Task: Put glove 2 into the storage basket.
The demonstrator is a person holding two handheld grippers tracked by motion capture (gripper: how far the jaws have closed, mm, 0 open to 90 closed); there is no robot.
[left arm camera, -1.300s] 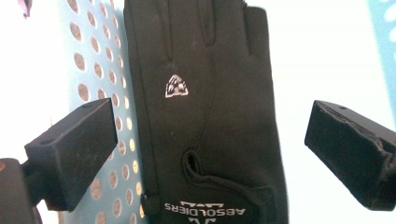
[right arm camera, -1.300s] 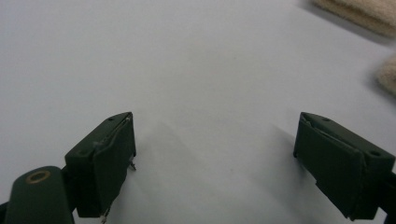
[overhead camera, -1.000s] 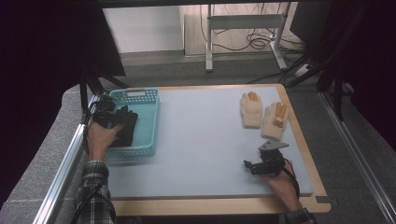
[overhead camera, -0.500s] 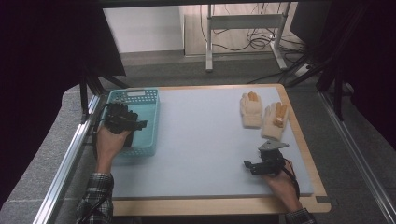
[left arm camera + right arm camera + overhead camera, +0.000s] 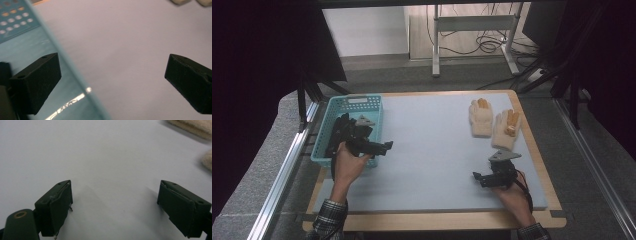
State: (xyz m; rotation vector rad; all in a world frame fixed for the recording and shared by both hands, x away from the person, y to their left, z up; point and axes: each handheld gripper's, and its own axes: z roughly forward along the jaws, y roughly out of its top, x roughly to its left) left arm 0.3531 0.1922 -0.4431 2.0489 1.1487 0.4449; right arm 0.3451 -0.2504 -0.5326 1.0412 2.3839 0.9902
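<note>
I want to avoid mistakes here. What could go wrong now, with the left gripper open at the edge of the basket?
1. The left gripper hangs open right over the rim of the teal basket; a jaw could catch the rim and drag or tip it.
2. The two cream gloves lie touching each other, so a grab by the open right gripper might pinch both at once.
</note>
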